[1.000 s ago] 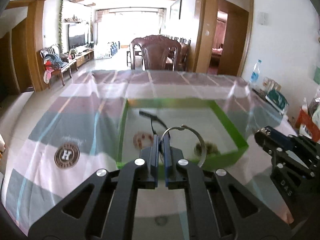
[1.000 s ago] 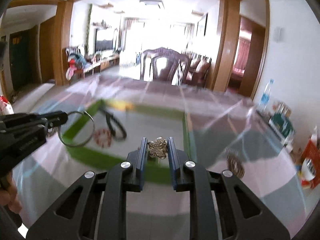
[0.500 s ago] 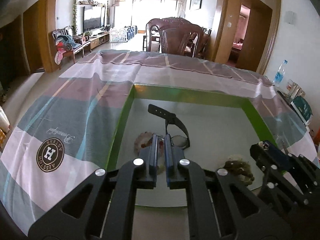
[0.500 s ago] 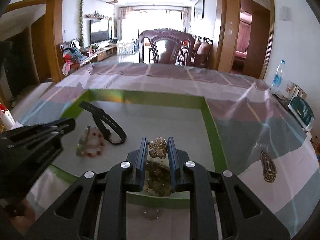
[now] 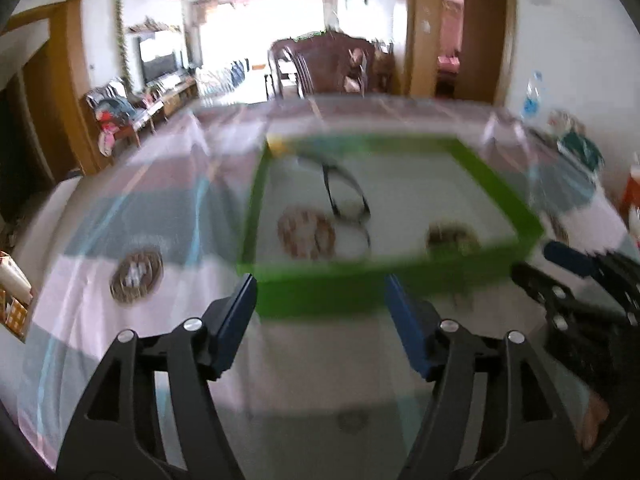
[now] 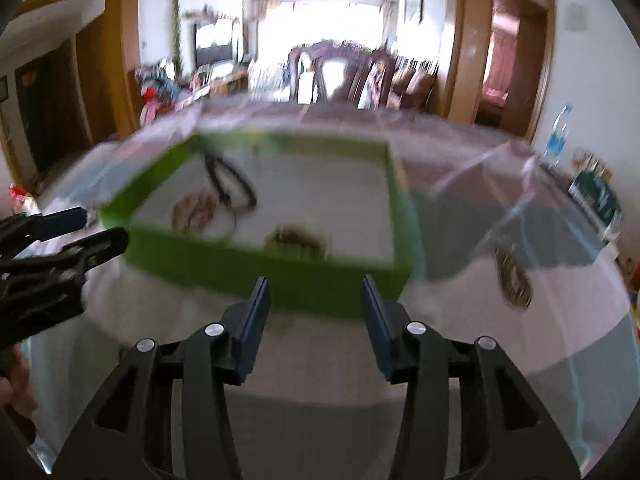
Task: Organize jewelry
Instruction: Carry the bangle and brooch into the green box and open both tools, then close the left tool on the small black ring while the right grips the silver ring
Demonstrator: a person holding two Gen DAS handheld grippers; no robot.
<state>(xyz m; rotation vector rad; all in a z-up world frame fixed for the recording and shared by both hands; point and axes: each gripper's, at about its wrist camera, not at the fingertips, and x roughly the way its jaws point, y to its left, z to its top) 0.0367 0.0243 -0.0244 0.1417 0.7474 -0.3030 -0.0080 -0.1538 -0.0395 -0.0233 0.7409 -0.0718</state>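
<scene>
Both claws hang just short of the green tray (image 5: 384, 292) here, and both frames are smeared with motion blur. The left claw (image 5: 320, 304) stands wide open, blue pads spread apart with nothing between them, poised above the tabletop (image 5: 304, 392) on the near side of the tray wall. The right claw (image 6: 316, 300) is open too, its pads well apart and empty, facing the tray's near wall (image 6: 280, 276). From the left view the right claw shows at the right edge (image 5: 560, 268), beside the tray's near right corner; from the right view the left claw pokes in from the left edge (image 6: 84, 228), near the tray's near left corner. All the jewelry lies inside the tray on its pale floor. A beaded bracelet (image 5: 306, 232) sits near the left wall, reddish and round. Just beside it, to the right, a thin ring bangle (image 5: 356, 236) lies flat, though the blur makes its outline faint. A black strap (image 5: 344, 188), looped, stretches from the bangle toward the far left corner. A gold brooch (image 5: 452, 236) rests close to the near wall, well apart from the bracelet. The right view shows the same layout: bracelet (image 6: 194, 210), strap (image 6: 230, 182), brooch (image 6: 298, 238). A striped cloth with a round logo (image 5: 136, 276) covers the tabletop left of the tray. At the far end a dark wooden chair (image 6: 340, 72) stands, and a water bottle (image 6: 558, 138) sits off to the right.
</scene>
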